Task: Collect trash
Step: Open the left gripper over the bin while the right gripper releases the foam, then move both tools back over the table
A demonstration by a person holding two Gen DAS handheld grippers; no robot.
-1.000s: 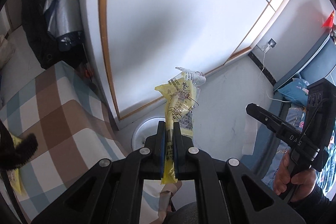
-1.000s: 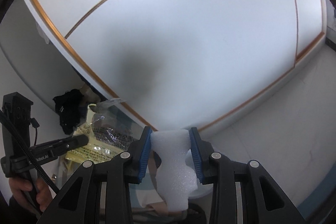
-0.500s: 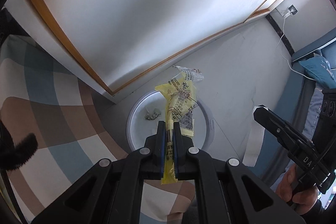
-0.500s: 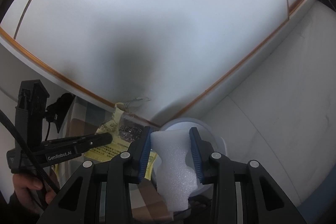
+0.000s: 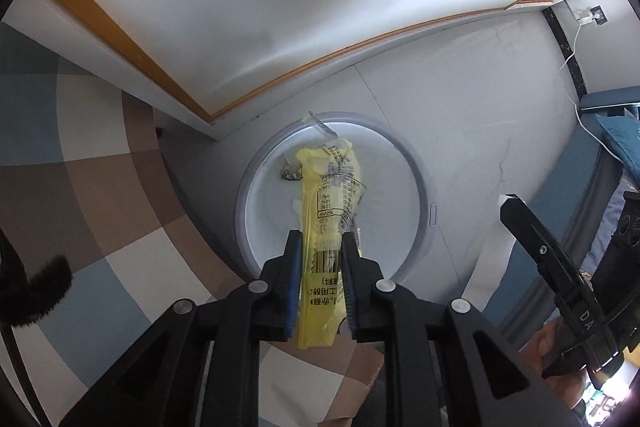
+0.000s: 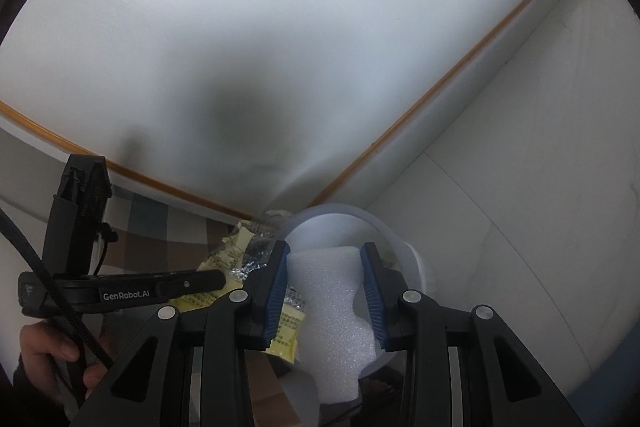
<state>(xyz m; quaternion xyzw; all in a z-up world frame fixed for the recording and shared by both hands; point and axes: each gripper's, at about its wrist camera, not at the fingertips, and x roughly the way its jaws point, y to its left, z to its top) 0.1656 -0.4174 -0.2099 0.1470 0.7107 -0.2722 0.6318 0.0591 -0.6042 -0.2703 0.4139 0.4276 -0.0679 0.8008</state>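
Note:
My left gripper [image 5: 320, 251] points down over a round white bin [image 5: 416, 187] on the floor. Its jaws are opening, and a yellow printed snack wrapper [image 5: 328, 195] still hangs loosely between them above the bin's mouth. A small scrap lies inside the bin. In the right wrist view my right gripper [image 6: 324, 255] is shut on a piece of white foam [image 6: 324, 287], held just over the bin [image 6: 340, 213]. The yellow wrapper [image 6: 240, 247] shows to the left of it, beside the left tool's black finger [image 6: 180, 283].
A checked blue, brown and white cloth [image 5: 100, 187] covers the surface left of the bin. White panels with wood trim [image 5: 280, 83] stand right behind it. A white paper strip [image 5: 488, 267] hangs by blue furniture [image 5: 560, 187] on the right. A person's hand [image 6: 44, 355] holds the left tool.
Both grippers have come down over the bin, which now fills the middle of the left view. The left jaws have parted and the wrapper has slipped and turned flat-on between them.

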